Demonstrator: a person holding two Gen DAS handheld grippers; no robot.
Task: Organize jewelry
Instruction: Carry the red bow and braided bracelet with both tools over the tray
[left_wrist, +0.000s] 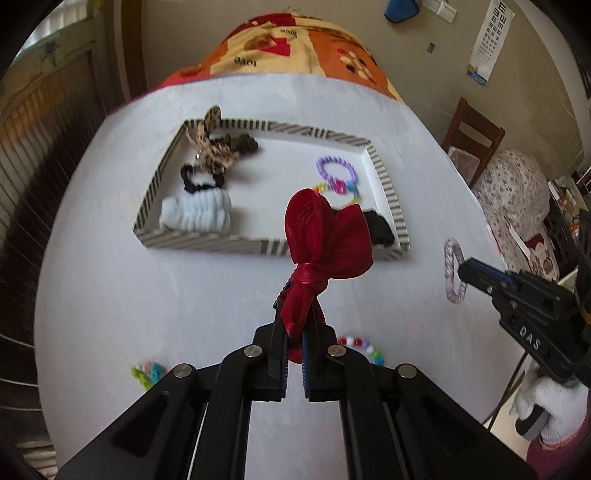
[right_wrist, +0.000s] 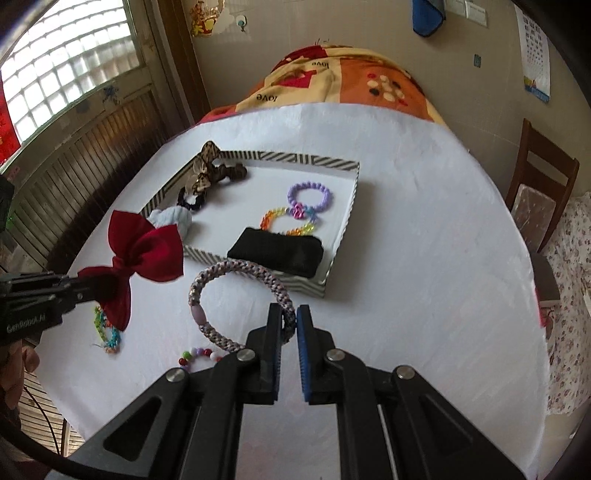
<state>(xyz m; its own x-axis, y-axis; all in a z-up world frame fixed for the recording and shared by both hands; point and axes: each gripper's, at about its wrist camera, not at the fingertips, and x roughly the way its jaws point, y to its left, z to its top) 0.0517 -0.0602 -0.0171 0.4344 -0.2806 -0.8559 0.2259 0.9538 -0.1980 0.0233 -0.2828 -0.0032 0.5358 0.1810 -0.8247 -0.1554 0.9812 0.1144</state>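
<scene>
Red bow (left_wrist: 325, 236) sits clamped in my left tongs (left_wrist: 295, 325), mid-frame before the tray (left_wrist: 207, 242). My right tongs (right_wrist: 290, 325) pinch the braided band (right_wrist: 236, 273), lower centre. Risk: the thin band slipping out.

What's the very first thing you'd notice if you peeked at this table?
The big red bow, pinched in the left gripper and held up in front of the striped tray. Next, the braided pink hair tie caught in the right gripper, and the purple bead bracelet lying inside the tray.
</scene>
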